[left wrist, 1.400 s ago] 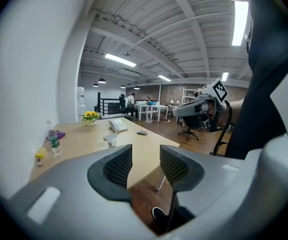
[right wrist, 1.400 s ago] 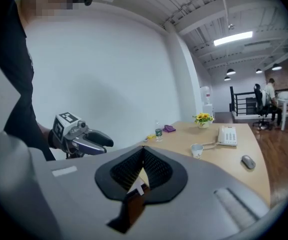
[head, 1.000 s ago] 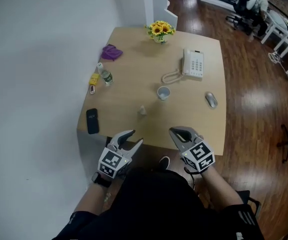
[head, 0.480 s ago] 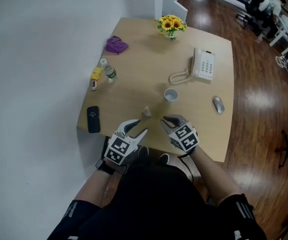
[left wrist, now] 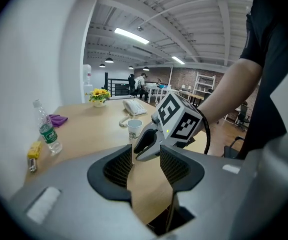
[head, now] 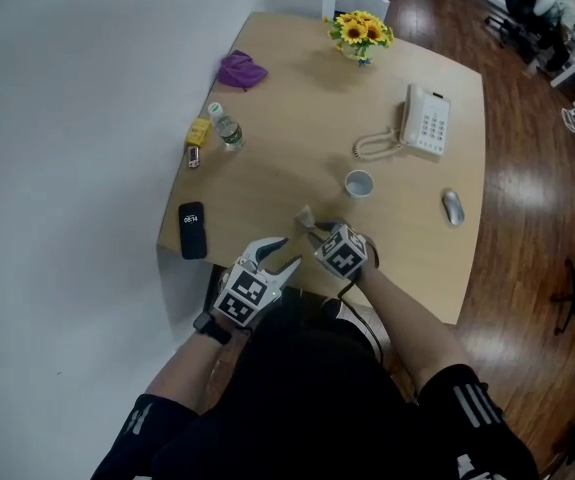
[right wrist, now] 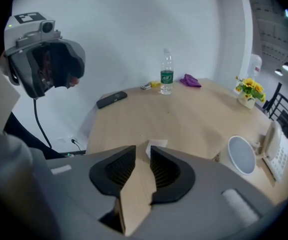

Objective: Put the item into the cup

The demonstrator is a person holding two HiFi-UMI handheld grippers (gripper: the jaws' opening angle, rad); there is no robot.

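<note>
Hovering lower centre: right gripper (right wrist: 142, 150), jaws just opening wide, empty; item (right wrist: 155, 144) just ahead needing centring before closing

From our head we look steeply down on the whole table (head: 287, 138), with both grippers at its near edge. The camera on the left gripper (head: 282, 255) sits low at that edge and faces along the table toward the flowers (left wrist: 98, 95). The one on the right gripper (head: 313, 230) tilts down close over the top, facing the wall; all three views share the cup (head: 358, 183) and the bottle (head: 229, 131).
</note>
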